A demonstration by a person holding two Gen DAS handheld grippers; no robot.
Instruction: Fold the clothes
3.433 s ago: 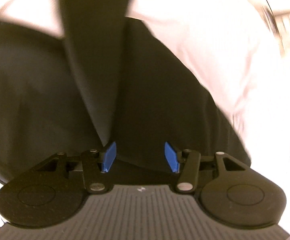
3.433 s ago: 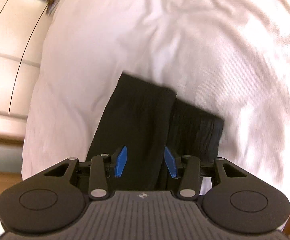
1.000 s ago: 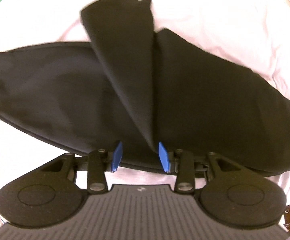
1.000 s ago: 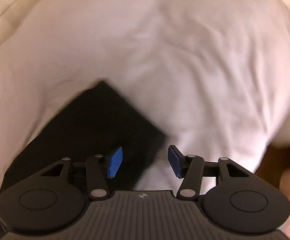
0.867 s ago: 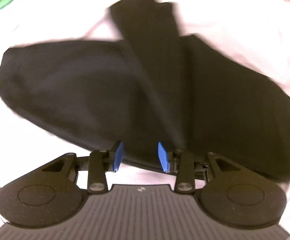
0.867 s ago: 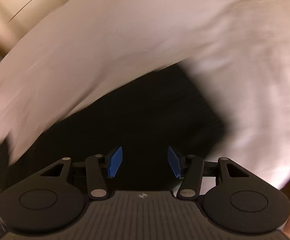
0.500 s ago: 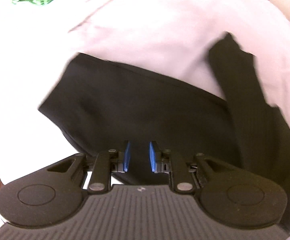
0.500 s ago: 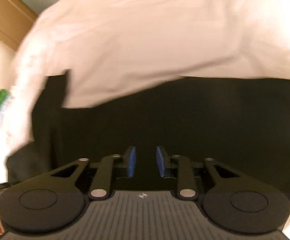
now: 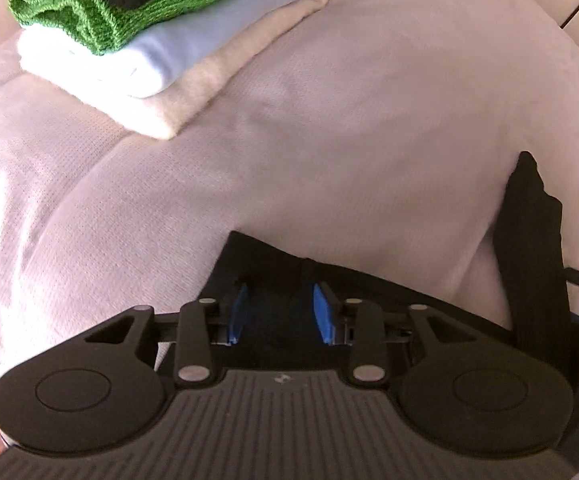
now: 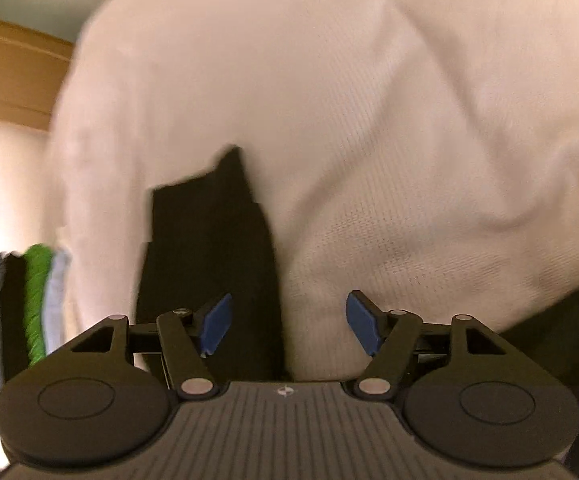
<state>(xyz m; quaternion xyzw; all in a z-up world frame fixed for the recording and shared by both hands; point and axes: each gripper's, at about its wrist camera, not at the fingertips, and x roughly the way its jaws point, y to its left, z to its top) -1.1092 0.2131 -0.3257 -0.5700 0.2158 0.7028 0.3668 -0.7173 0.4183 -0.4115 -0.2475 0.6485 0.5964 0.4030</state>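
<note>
A black garment [image 9: 273, 276] lies flat on the white bed cover [image 9: 329, 140]. My left gripper [image 9: 280, 314] points steeply down over its left corner. The jaws are opening, with the black fabric between the blue pads [image 9: 237, 314] but not pinched. A narrow folded strip of the garment [image 9: 533, 248] runs up at the right. In the right wrist view the same strip [image 10: 209, 240] lies on the cover. My right gripper [image 10: 289, 326] hangs over its edge with the jaws opening wide; the strip passes beside the left pad [image 10: 215, 324], untouched.
A stack of folded clothes [image 9: 161, 40], green knit over light blue and cream with black on top, sits at the far left of the bed. It shows blurred in the right wrist view [image 10: 29, 312]. More black fabric [image 10: 561, 328] lies at the right. Wooden furniture [image 10: 17, 60] stands beyond.
Both grippers swept across the bed: the left to the garment's left corner, bringing the folded stack into view, the right to the narrow strip. Both sets of jaws narrowed, then widened again.
</note>
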